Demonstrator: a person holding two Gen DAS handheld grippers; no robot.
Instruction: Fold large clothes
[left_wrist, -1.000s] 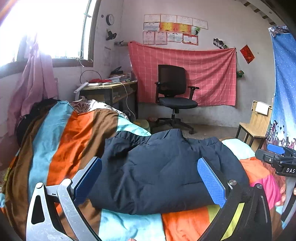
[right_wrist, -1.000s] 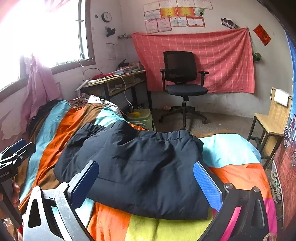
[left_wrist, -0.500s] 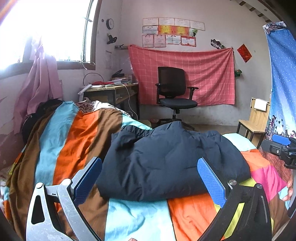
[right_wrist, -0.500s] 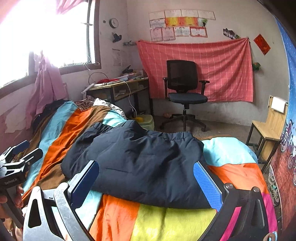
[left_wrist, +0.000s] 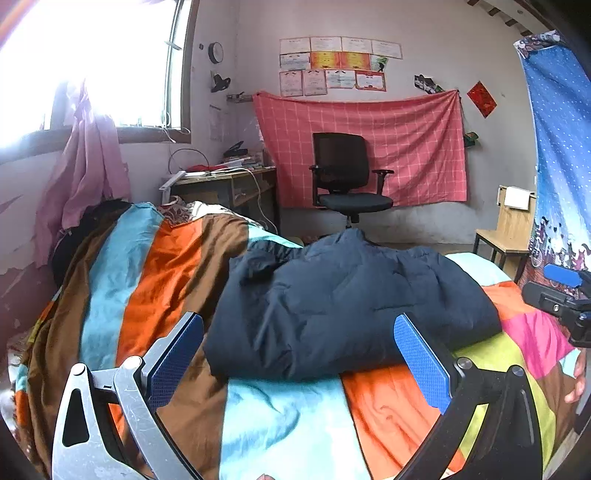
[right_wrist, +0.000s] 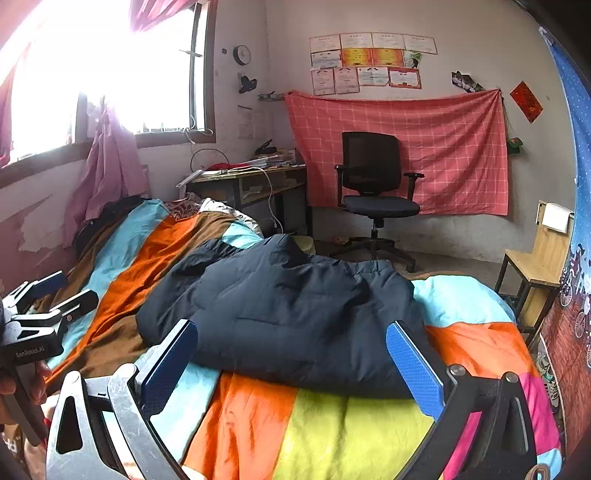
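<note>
A dark navy padded jacket (left_wrist: 343, 306) lies folded in a compact bundle on a bed with a multicoloured striped cover (left_wrist: 147, 280); the right wrist view shows the same jacket (right_wrist: 295, 310) and cover (right_wrist: 351, 432). My left gripper (left_wrist: 299, 358) hangs open in front of the jacket's near edge, nothing between its blue pads. My right gripper (right_wrist: 291, 362) is open too, held back from the jacket's near edge. Each gripper shows at the edge of the other's view: the right gripper (left_wrist: 565, 295) and the left gripper (right_wrist: 44, 314), each in a hand.
A black office chair (left_wrist: 347, 181) stands before a red checked cloth on the far wall. A cluttered desk (left_wrist: 225, 181) sits under the window at left. A wooden chair (left_wrist: 509, 229) and a blue hanging cloth (left_wrist: 561, 155) are at right. Pink curtain (left_wrist: 85, 166) hangs by the bed.
Both grippers have drawn back and up from the jacket, which now sits farther away and lower in both views. Both stay open and empty. The jacket itself has not moved.
</note>
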